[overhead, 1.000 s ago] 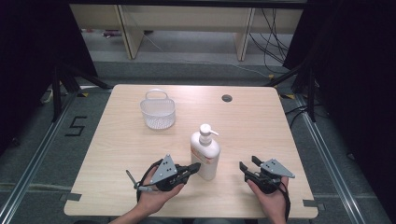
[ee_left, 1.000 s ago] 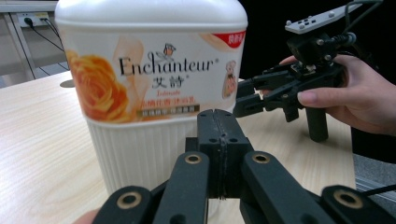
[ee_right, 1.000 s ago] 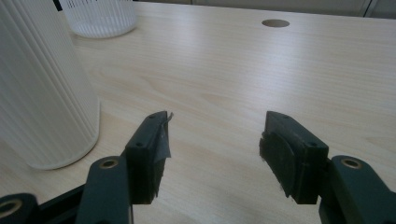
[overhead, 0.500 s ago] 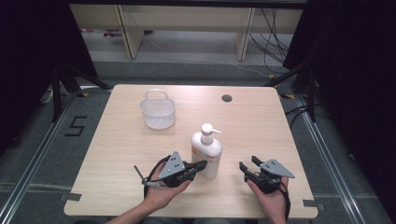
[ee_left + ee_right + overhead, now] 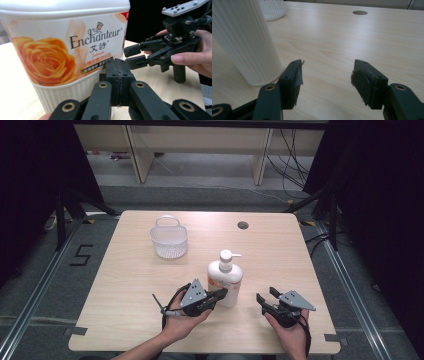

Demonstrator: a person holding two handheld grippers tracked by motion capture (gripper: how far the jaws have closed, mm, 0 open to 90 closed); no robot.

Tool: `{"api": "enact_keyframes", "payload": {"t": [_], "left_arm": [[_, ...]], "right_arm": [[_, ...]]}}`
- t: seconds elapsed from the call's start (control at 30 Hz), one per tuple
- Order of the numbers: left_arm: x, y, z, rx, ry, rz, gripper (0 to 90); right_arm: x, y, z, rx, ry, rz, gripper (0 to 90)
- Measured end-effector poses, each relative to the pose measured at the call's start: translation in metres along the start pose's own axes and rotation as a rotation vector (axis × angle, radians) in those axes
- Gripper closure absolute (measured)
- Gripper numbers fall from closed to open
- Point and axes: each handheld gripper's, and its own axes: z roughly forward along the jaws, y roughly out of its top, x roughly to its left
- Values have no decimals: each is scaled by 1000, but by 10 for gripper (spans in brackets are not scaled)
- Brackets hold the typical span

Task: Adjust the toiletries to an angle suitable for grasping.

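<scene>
A white pump bottle (image 5: 225, 279) with an orange rose label stands upright near the table's front middle. My left gripper (image 5: 220, 294) lies level at its left side, jaws shut together with nothing between them. Its tips are right against the bottle's lower body; whether they touch I cannot tell. In the left gripper view the bottle (image 5: 65, 47) looms just behind the shut jaws of the left gripper (image 5: 117, 75). My right gripper (image 5: 265, 299) rests open to the right of the bottle. In the right gripper view the right gripper (image 5: 327, 75) stands wide apart over bare wood, with the ribbed bottle (image 5: 247, 45) to the left.
A white mesh basket (image 5: 169, 240) with a handle stands at the back left of the wooden table (image 5: 280, 255). A round cable hole (image 5: 243, 225) sits near the far edge. The right hand and its open gripper (image 5: 140, 55) appear in the left gripper view.
My left gripper has slid to the right across the table, up to the bottle's side. The right gripper and the bottle have stayed where they were.
</scene>
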Motion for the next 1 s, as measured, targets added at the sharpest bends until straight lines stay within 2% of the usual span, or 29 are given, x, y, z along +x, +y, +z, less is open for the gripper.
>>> {"api": "enact_keyframes", "payload": {"t": [0.3,0.53,0.57,0.6,0.63,0.67,0.77,0.8,0.83,0.87,0.97,1.0], "left_arm": [[0,2,7,3,17,21,886],[2,1,5,-8,19,-10,852],[2,2,4,-10,19,-12,843],[1,2,2,-17,13,-14,832],[1,2,2,-17,13,-14,816],[0,5,-4,-11,11,-17,784],[-2,7,-12,-11,20,-1,693],[-3,10,-20,-17,22,6,658],[-3,10,-20,-17,22,6,633],[-4,12,-29,-26,38,10,597],[-3,14,-37,-36,55,15,509],[-2,16,-44,-52,80,13,462]], "right_arm": [[0,0,0,-1,1,-1,415],[-1,0,0,2,-4,-13,414],[1,0,0,8,8,7,414],[0,0,0,-2,2,-8,413],[0,0,0,-2,2,-8,413],[1,-1,0,-7,17,20,413],[1,-1,0,-5,13,19,413],[1,0,-1,5,12,18,413],[1,0,-1,5,12,18,413],[-1,0,-1,-7,-8,-13,412],[-1,0,-2,-6,-9,-9,412],[-1,-1,-2,-11,-12,-5,412]]}}
